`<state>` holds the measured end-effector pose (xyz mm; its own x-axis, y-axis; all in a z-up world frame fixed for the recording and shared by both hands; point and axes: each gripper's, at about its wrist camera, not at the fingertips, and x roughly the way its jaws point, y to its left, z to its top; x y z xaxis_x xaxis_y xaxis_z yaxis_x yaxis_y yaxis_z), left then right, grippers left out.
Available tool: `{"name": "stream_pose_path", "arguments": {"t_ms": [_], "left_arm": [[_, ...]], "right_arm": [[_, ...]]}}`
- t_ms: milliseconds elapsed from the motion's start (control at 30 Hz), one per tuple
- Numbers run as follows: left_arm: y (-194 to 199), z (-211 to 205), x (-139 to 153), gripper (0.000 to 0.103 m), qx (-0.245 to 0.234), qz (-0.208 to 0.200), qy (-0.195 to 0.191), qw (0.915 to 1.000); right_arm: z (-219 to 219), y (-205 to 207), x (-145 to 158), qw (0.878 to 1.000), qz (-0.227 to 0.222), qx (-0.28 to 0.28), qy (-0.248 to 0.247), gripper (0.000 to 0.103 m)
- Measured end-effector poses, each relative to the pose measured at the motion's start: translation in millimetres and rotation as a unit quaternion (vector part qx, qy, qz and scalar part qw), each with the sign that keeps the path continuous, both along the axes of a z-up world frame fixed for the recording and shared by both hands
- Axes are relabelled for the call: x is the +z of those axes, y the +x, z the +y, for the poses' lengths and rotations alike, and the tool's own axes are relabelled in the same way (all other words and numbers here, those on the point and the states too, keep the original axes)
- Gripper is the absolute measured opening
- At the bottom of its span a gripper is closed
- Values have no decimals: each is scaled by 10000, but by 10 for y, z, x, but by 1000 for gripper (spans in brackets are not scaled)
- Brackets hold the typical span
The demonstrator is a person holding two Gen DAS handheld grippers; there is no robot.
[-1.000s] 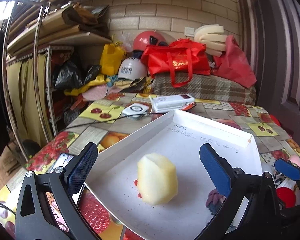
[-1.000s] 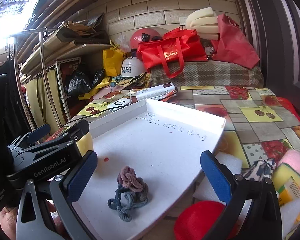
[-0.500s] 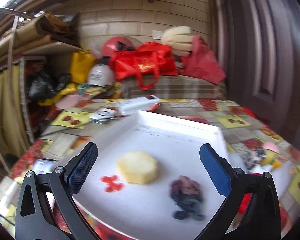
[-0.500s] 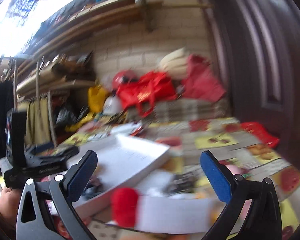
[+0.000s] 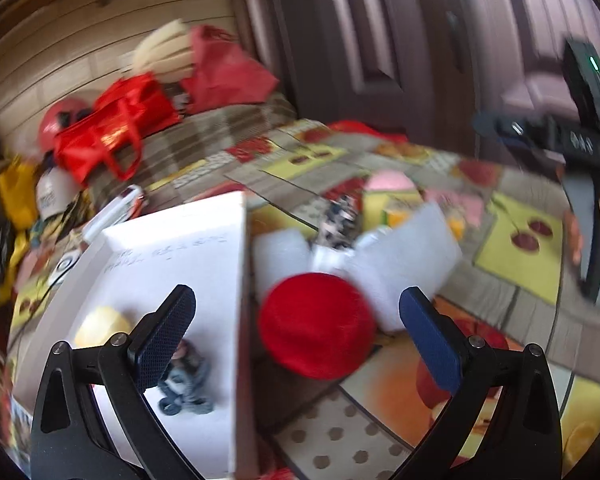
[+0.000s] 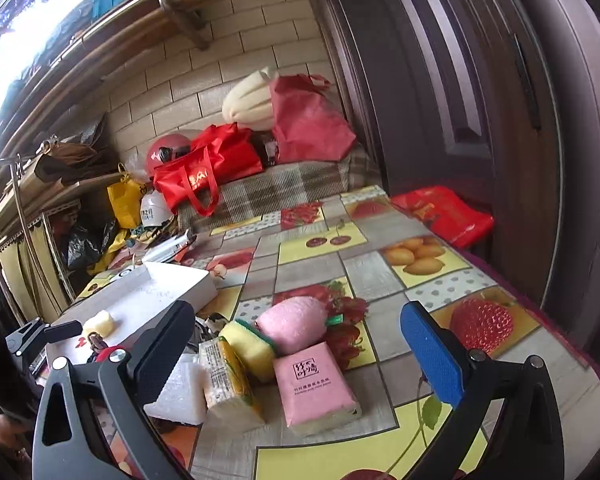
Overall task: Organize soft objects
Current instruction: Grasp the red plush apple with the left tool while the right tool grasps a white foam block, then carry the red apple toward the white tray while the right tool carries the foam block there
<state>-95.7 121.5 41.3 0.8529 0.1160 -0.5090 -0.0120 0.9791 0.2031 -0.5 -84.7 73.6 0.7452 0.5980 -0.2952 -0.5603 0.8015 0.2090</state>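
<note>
- Here, the left gripper stands wide open with nothing between its blue pads; in the lower middle of the left wrist view a red round soft object lies on the tablecloth in the gap between the fingers, not touched by either.
- Just left of it, the white tray holds a pale yellow sponge piece and a dark knotted bundle, the latter partly behind the left finger.
- Above the red object, white foam pieces lie blurred on the cloth.
- The right gripper is likewise spread wide and holds nothing.
- In the lower middle of the right wrist view, a pink tissue pack, a yellow-green sponge and a pink oval sponge lie touching one another on the fruit-patterned tablecloth.
- A yellow tissue pack and a white foam block lie just left of these.
</note>
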Motion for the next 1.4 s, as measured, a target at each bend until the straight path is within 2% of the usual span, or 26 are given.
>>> {"name": "stream_pose_path", "arguments": {"t_ms": [167, 333, 367, 400, 433, 567, 700, 833, 933, 1000, 1100, 1167, 1400], "left_arm": [[172, -99, -124, 103, -118, 466, 251, 9985], [209, -32, -159, 103, -53, 549, 36, 9985], [220, -18, -159, 93, -74, 572, -6, 9983], [219, -16, -162, 67, -127, 586, -45, 9982], [228, -23, -165, 56, -102, 608, -14, 9981], [209, -56, -164, 56, -143, 595, -1, 9981], [160, -49, -132, 55, -268, 542, -284, 9978], [69, -50, -62, 55, -316, 339, -692, 9965], [-16, -29, -13, 55, -277, 138, -898, 9955], [-48, -7, 12, 55, -276, 57, -1016, 9944], [-64, 22, 37, 55, -285, -2, -1146, 9930], [-69, 42, 40, 55, -291, -2, -1228, 9920], [-115, 94, 59, 55, -262, -112, -1422, 9894]], "right_arm": [[102, -75, -58, 9989, -54, 158, -443, 103], [175, -158, -71, 9970, -195, 319, -672, 103], [177, -157, -70, 9970, -184, 329, -672, 103], [165, -147, -70, 9973, -154, 322, -644, 103], [145, -128, -70, 9977, -106, 319, -589, 103], [-28, -28, -83, 9988, 260, 360, -195, 103], [-10, -89, -85, 9936, 431, 1034, -134, 103], [247, -383, -79, 9851, 114, 1489, -851, 102], [451, -509, -150, 9747, 143, 1624, -1526, 102], [547, -530, -225, 9678, 287, 1672, -1860, 96], [620, -499, -339, 9599, 551, 1738, -2131, 86], [673, -459, -394, 9551, 710, 1758, -2276, 72], [844, -441, -508, 9412, 912, 1875, -2659, 70]]}}
